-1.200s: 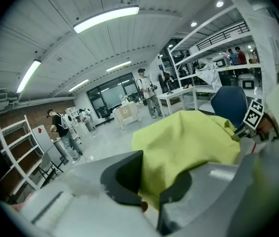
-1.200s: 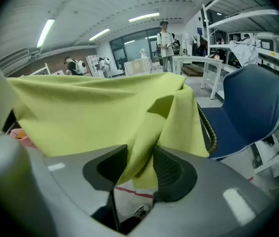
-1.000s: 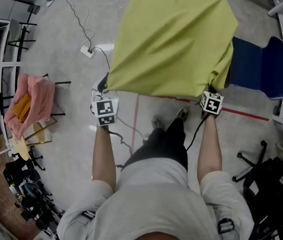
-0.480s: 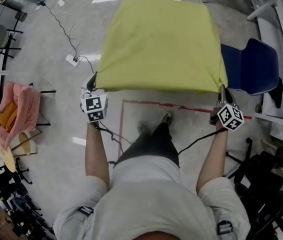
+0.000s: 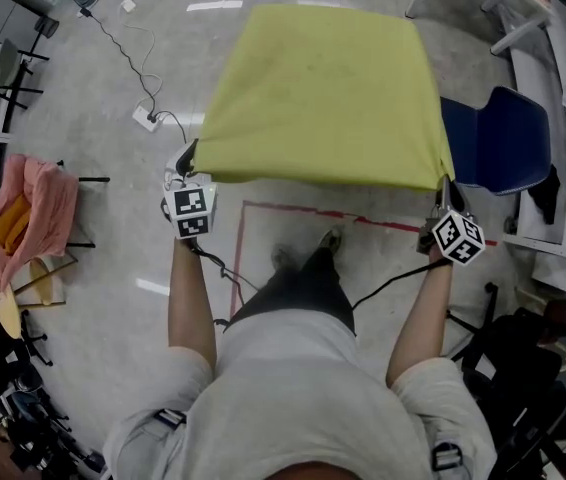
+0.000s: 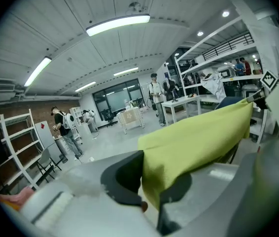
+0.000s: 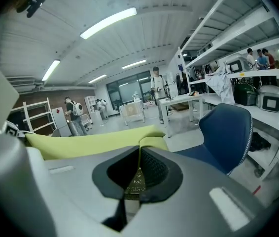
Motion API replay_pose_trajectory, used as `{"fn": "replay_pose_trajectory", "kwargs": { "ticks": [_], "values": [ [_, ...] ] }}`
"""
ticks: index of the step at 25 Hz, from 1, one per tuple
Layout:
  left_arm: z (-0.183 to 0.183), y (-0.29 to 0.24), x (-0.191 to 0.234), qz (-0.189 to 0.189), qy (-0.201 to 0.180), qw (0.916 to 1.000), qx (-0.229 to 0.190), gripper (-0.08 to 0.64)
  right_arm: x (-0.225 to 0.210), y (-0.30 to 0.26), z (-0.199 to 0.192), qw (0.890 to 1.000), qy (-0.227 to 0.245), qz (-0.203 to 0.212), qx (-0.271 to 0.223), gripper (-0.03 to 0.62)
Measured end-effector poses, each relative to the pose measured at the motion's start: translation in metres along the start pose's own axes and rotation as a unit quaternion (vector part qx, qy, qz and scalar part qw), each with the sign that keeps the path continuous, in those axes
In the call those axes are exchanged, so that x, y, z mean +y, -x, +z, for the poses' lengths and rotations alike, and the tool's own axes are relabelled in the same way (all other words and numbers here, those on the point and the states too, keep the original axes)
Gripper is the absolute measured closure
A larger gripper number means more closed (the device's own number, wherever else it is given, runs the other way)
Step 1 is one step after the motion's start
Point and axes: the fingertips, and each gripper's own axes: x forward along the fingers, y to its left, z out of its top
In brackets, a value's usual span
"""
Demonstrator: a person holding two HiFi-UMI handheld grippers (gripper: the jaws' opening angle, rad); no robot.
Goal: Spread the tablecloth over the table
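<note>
A yellow-green tablecloth point(image 5: 318, 93) is stretched out flat in front of me, held up by its two near corners. My left gripper point(image 5: 192, 158) is shut on the near left corner, and the cloth point(image 6: 198, 139) runs out from between its jaws. My right gripper point(image 5: 446, 185) is shut on the near right corner, with a thin fold of cloth point(image 7: 147, 141) pinched in its jaws. The table under the cloth is hidden in the head view.
A blue chair point(image 5: 498, 143) stands right of the cloth, close to my right gripper. A power strip with cable point(image 5: 148, 118) lies on the floor at left. A rack with pink cloth point(image 5: 23, 218) stands far left. White tables point(image 5: 503, 8) and people point(image 6: 63, 130) are beyond.
My right gripper rose and swung out to the right, pulling the cloth's near edge taut. The rumpled cloth flattened into a level sheet. My left gripper hardly moved.
</note>
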Motion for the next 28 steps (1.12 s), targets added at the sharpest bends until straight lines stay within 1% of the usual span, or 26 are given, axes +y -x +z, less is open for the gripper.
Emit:
{"fn": "replay_pose_trajectory", "kwargs": {
  "ticks": [3,9,13,15,17,18,19,20,23,25,28],
  "values": [
    [-0.015,0.007,-0.001,-0.005,-0.011,0.9999,0.009,0.535,0.006,0.01,-0.006,1.0,0.02,-0.006,0.001,0.583],
    [-0.061,0.021,-0.004,-0.007,0.0,0.9992,0.039,0.535,0.017,0.026,-0.035,0.999,0.036,-0.012,0.016,0.583],
    [-0.093,0.024,-0.009,-0.012,0.007,0.9979,0.063,0.535,0.02,0.03,-0.057,0.999,0.029,-0.02,0.025,0.583],
    [-0.111,0.021,-0.012,-0.014,0.019,0.9965,0.08,0.535,0.02,0.029,-0.067,0.999,0.028,-0.024,0.031,0.583],
    [-0.118,0.016,-0.014,-0.02,0.038,0.9951,0.089,0.531,0.022,0.024,-0.077,0.998,0.032,-0.029,0.044,0.581],
    [-0.12,0.015,-0.015,-0.027,0.047,0.9944,0.091,0.506,0.023,0.022,-0.082,0.998,0.036,-0.031,0.051,0.571],
    [-0.122,0.015,-0.019,-0.037,0.054,0.9934,0.094,0.459,0.024,0.02,-0.087,0.997,0.04,-0.033,0.059,0.539],
    [-0.126,0.016,-0.024,-0.049,0.058,0.9922,0.099,0.426,0.026,0.019,-0.091,0.996,0.044,-0.033,0.065,0.522],
    [-0.141,0.019,-0.039,-0.081,0.051,0.988,0.121,0.374,0.036,0.015,-0.098,0.995,0.055,-0.03,0.076,0.481],
    [-0.15,0.022,-0.043,-0.086,0.049,0.9864,0.131,0.373,0.041,0.013,-0.101,0.995,0.055,-0.031,0.077,0.471],
    [-0.155,0.024,-0.046,-0.087,0.054,0.9858,0.133,0.374,0.041,0.012,-0.102,0.996,0.044,-0.037,0.074,0.459]
  ]
}}
